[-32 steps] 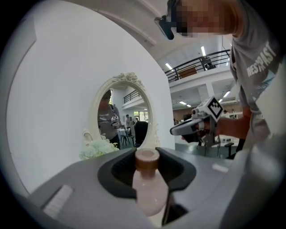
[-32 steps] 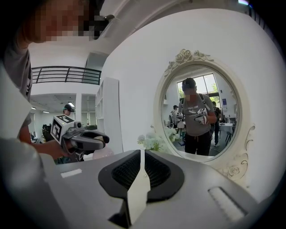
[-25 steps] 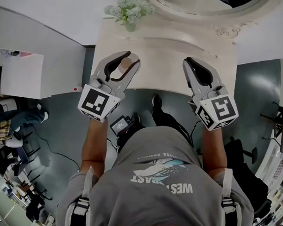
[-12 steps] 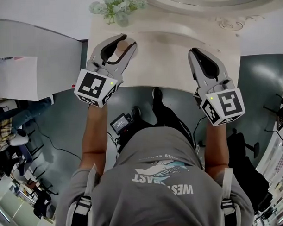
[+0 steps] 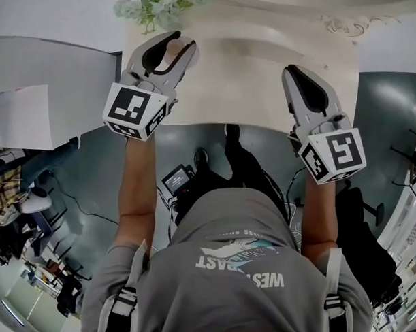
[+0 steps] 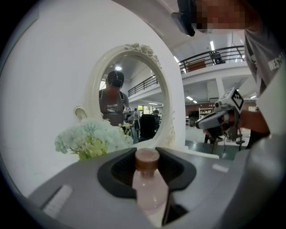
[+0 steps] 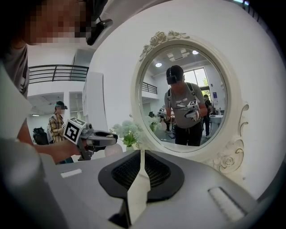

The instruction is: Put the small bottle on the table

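The person's left gripper (image 5: 174, 42) was closed about halfway on a small, pale pink plastic bottle with a brown cap (image 6: 149, 190). Its grey jaws pressed the bottle's sides and held it upright, with the cap (image 6: 147, 159) rising between the black pads. In the head view the bottle sat over the left part of the cream-white dressing table with a carved edge (image 5: 259, 82), near the bunch of pale green and white flowers (image 5: 151, 6) at the table's back corner. From these angles it could not be told whether the bottle's base touched the tabletop or hung just above it.

The right gripper (image 5: 294, 72) reached over the table's right part, well apart from the left one. Its jaws were drawn together with only a thin slit between them, and they gripped nothing. Behind the table stood an oval mirror in a white ornate frame (image 7: 183, 96), which reflected the person leaning forward.
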Demonstrator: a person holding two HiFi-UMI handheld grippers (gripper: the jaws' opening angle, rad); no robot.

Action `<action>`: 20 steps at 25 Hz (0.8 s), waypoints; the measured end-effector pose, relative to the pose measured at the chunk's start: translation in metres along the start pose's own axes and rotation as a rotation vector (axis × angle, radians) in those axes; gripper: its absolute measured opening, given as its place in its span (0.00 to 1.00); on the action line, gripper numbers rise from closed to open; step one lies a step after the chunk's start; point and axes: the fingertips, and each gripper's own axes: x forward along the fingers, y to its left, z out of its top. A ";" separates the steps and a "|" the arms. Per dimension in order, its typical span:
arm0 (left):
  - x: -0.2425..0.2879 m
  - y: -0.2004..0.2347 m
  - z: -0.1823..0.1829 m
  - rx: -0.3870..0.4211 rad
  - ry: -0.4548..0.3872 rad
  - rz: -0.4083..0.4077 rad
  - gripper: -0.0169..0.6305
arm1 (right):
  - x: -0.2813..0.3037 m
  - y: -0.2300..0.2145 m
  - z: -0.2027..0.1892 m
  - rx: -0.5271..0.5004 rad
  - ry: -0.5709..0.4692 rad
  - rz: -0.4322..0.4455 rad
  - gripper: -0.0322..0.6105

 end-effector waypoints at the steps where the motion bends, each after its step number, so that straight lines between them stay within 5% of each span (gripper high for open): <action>1: 0.004 0.002 -0.002 0.000 0.003 0.001 0.22 | 0.001 -0.001 -0.003 0.004 0.005 0.000 0.10; 20: 0.068 0.041 -0.042 -0.036 0.025 0.023 0.22 | 0.034 -0.016 -0.044 0.053 0.078 0.017 0.10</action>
